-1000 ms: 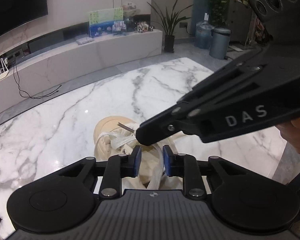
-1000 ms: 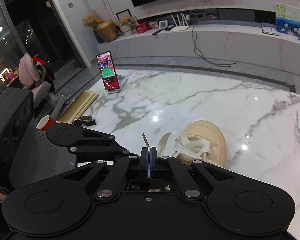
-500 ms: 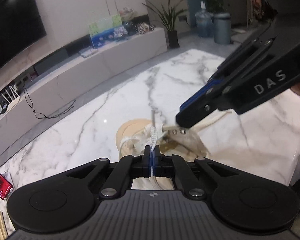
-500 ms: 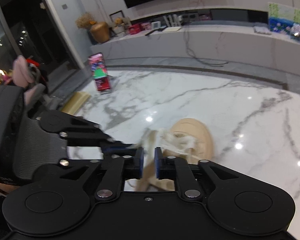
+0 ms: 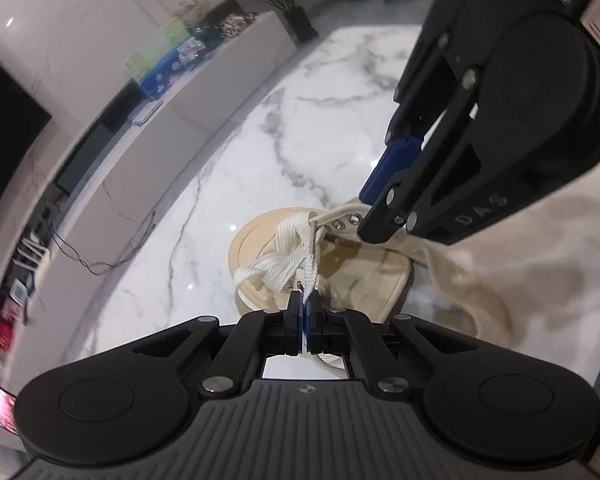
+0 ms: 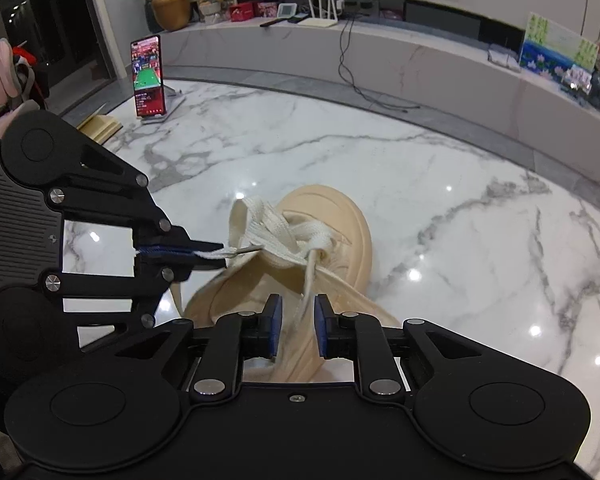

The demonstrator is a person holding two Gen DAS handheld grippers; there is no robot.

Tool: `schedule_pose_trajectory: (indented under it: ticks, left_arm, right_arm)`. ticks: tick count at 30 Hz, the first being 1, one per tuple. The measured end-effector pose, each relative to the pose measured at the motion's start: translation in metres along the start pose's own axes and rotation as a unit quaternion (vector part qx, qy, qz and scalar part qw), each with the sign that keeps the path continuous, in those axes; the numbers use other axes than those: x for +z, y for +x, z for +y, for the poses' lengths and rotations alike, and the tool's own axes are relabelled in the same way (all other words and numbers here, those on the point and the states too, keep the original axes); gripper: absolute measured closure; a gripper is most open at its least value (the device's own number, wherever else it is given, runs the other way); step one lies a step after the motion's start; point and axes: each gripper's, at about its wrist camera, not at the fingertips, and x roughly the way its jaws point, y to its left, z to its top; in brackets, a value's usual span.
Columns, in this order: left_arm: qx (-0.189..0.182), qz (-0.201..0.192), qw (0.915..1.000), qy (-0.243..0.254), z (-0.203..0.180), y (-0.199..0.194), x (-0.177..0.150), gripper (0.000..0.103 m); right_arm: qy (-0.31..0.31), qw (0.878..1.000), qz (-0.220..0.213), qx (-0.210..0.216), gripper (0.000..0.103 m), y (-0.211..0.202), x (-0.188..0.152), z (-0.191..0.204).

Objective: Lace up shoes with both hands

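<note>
Left tongs [image 5: 303, 306] pinch the lace [image 5: 309, 268] — right tongs [image 6: 296, 322] parted.

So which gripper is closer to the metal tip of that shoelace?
Left. The left gripper is shut on the lace just behind the metal tip; the right gripper stands open nearer the camera, around another strand.

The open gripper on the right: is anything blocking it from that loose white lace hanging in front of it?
Nothing visible does. The lace already hangs between the right gripper's open pads, untouched; the left gripper pinches the lace's other end, off to the side.
</note>
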Motion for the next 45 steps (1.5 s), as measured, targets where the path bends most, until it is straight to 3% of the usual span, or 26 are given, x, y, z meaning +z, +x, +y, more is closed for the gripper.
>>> schedule_pose_trajectory:
  ticks: [8, 22, 30, 45]
  left_arm:
    - [0.019, 0.047, 0.9968, 0.061, -0.014, 0.028, 0.005, 0.102]
    - [0.063, 0.066, 0.985, 0.146, -0.035, 0.036, 0.017, 0.102]
    - [0.066, 0.075, 0.9808, 0.167, -0.041, 0.042, 0.016, 0.102]
    - [0.061, 0.07, 0.9806, 0.172, -0.052, 0.038, 0.01, 0.102]
  right_arm:
    - [0.008, 1.0, -0.007, 0.023, 0.094, -0.002, -0.004, -0.01]
    - [0.009, 0.999, -0.013, 0.043, 0.094, -0.003, -0.005, -0.015]
    - [0.014, 0.999, -0.013, 0.049, 0.094, -0.004, -0.006, -0.02]
    - [0.023, 0.998, -0.014, 0.062, 0.094, -0.008, -0.007, -0.024]
